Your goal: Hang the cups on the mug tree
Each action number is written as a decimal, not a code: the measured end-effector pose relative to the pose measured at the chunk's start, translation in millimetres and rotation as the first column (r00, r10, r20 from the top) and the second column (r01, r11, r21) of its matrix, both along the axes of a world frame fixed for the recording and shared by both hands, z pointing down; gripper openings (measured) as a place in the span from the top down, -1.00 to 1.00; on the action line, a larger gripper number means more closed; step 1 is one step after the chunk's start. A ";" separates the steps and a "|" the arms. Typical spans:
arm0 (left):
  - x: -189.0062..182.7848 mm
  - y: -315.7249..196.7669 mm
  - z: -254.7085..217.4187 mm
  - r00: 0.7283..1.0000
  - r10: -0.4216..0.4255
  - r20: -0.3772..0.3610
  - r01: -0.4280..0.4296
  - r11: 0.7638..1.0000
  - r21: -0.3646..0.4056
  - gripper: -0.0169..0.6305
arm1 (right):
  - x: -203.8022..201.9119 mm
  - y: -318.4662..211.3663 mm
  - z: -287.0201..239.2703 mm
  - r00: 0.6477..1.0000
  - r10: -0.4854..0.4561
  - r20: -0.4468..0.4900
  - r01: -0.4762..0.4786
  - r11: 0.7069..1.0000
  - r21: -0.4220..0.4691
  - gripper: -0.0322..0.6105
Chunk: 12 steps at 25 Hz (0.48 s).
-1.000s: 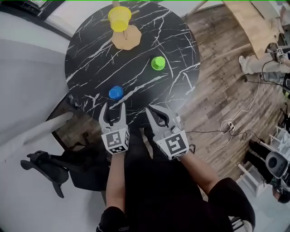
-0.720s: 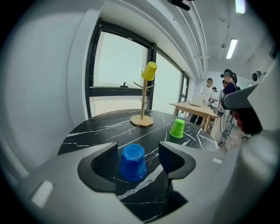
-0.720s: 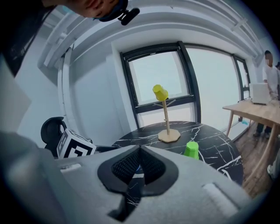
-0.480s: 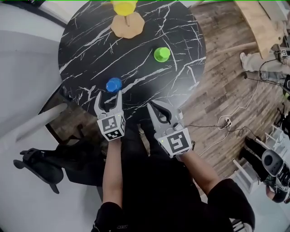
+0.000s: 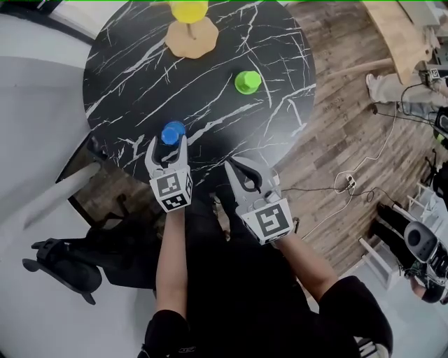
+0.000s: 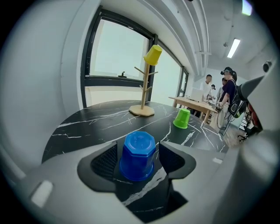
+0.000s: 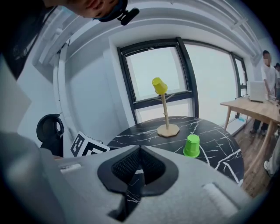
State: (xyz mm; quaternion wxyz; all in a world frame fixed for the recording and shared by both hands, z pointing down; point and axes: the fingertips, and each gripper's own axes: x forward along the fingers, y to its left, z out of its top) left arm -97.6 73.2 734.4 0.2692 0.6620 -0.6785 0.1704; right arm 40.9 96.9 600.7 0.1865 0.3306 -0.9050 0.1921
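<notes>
A blue cup (image 5: 173, 132) (image 6: 138, 155) stands upside down near the front edge of the round black marble table (image 5: 140, 77). My left gripper (image 5: 166, 142) (image 6: 139, 151) straddles it. Its jaws have just been opening and stand open, one on each side of the cup with a gap to each pad. A green cup (image 5: 247, 82) (image 7: 191, 145) sits upside down at mid-right. The wooden mug tree (image 5: 191, 36) (image 7: 165, 111) at the far side carries a yellow cup (image 5: 189, 10) (image 6: 153, 55). My right gripper (image 5: 233, 168) (image 7: 140, 153) is shut and empty over the table's front edge.
A black office chair (image 5: 59, 260) is at lower left on the grey floor. Cables (image 5: 350, 185) lie on the wood floor to the right. A wooden table (image 5: 402, 35) and several people (image 6: 218, 94) are further right.
My left gripper has moved forward and down, so the blue cup now sits between its jaws, which stand wider. The right gripper stays shut and has sunk slightly.
</notes>
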 end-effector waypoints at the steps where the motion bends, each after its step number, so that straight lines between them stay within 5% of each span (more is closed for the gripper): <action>1: -1.2 -0.5 1.4 1.000 -0.001 0.005 0.001 1.000 -0.001 0.07 | -0.4 -1.1 -0.5 1.000 0.008 -0.001 -0.008 1.000 -0.004 0.90; 4: -4.5 -0.6 2.3 1.000 -0.003 0.015 0.003 1.000 0.006 0.22 | 0.3 -3.8 -0.7 1.000 0.027 -0.012 -0.027 1.000 -0.002 0.90; 12: -2.9 -1.2 -1.3 1.000 0.027 0.009 -0.027 1.000 -0.009 0.24 | -2.4 -6.8 -6.1 0.999 0.046 -0.006 -0.046 0.999 0.020 0.90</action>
